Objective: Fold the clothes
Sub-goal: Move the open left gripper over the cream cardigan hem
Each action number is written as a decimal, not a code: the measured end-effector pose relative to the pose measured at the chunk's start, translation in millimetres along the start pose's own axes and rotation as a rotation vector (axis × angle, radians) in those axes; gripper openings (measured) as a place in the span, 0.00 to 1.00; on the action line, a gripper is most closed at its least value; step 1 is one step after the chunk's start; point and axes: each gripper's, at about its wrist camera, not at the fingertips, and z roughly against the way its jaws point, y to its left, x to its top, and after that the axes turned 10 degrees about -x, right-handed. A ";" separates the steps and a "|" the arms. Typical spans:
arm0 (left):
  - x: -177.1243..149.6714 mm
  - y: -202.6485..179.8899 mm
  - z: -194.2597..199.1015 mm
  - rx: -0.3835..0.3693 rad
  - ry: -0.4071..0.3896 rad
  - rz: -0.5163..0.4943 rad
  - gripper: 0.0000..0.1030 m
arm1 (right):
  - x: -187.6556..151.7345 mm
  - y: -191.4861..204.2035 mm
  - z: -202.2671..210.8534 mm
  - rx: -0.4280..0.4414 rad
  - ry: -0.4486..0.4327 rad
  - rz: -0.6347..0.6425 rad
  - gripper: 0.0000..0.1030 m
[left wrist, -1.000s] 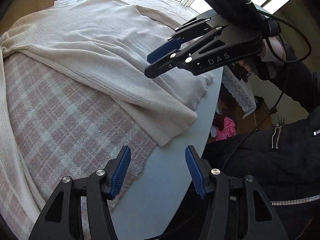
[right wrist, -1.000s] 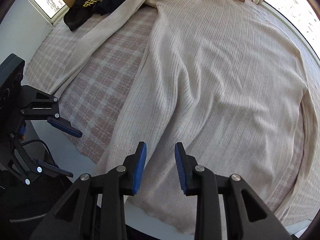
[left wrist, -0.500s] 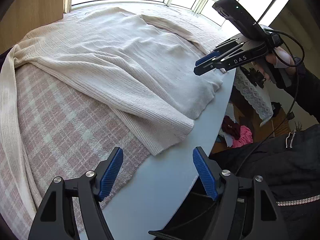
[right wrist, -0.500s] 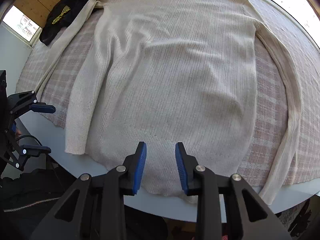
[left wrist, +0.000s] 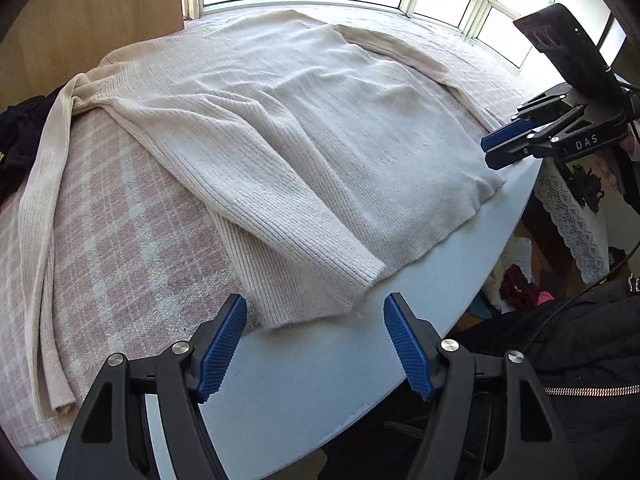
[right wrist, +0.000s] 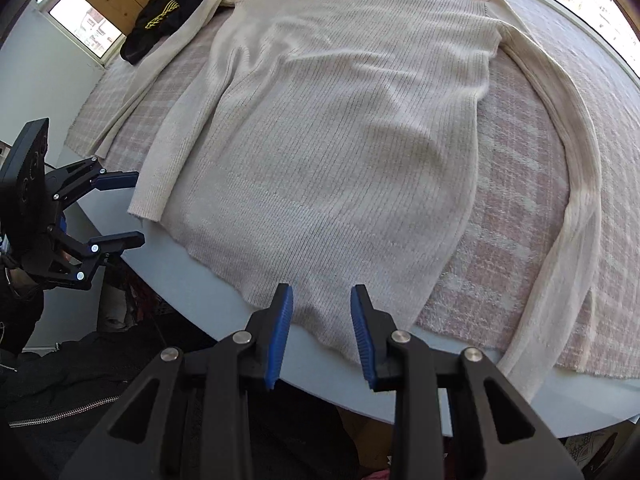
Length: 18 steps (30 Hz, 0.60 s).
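Just ahead of the left claw (left wrist: 316, 344) lies a bare strip of the pale desk (left wrist: 304, 384), open to pass along the near edge; nothing sits between its parted blue pads, and the jaws have just been closing a little. Directly beyond it the cream sweater (left wrist: 304, 148) blocks the way, its cuffed sleeve end nearest. Left of that claw the pink checked blanket (left wrist: 120, 216) lies flat. Ahead of the right claw (right wrist: 320, 332) the sweater hem (right wrist: 332, 320) covers the desk edge, with bare desk on both sides. A black garment (right wrist: 160, 28) sits well beyond, to its left.
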 end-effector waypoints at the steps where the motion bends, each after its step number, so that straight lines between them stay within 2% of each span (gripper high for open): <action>1: 0.8 -0.8 -0.9 0.019 0.004 -0.005 0.57 | -2.5 -2.4 1.2 0.005 -0.008 0.003 0.29; 5: 4.6 -1.0 -5.0 0.076 0.024 0.002 0.46 | -12.7 -12.7 6.5 0.028 -0.036 -0.001 0.29; 8: 6.3 1.9 -6.1 0.073 0.029 0.024 0.37 | -18.8 -20.5 21.7 0.036 -0.045 -0.012 0.29; 10: 8.3 1.7 -4.9 0.084 0.029 0.017 0.25 | -23.7 -16.7 30.2 0.037 -0.043 -0.024 0.29; 15: 10.7 12.6 2.5 0.083 -0.008 0.057 0.15 | -28.8 -24.0 33.1 0.050 -0.037 -0.054 0.29; 16: 10.6 15.1 5.0 0.080 -0.021 0.066 0.10 | -29.8 -25.5 33.9 0.054 -0.037 -0.060 0.29; 18: 9.6 18.3 15.8 0.087 -0.067 0.081 0.08 | -30.2 -25.7 34.8 0.052 -0.040 -0.062 0.29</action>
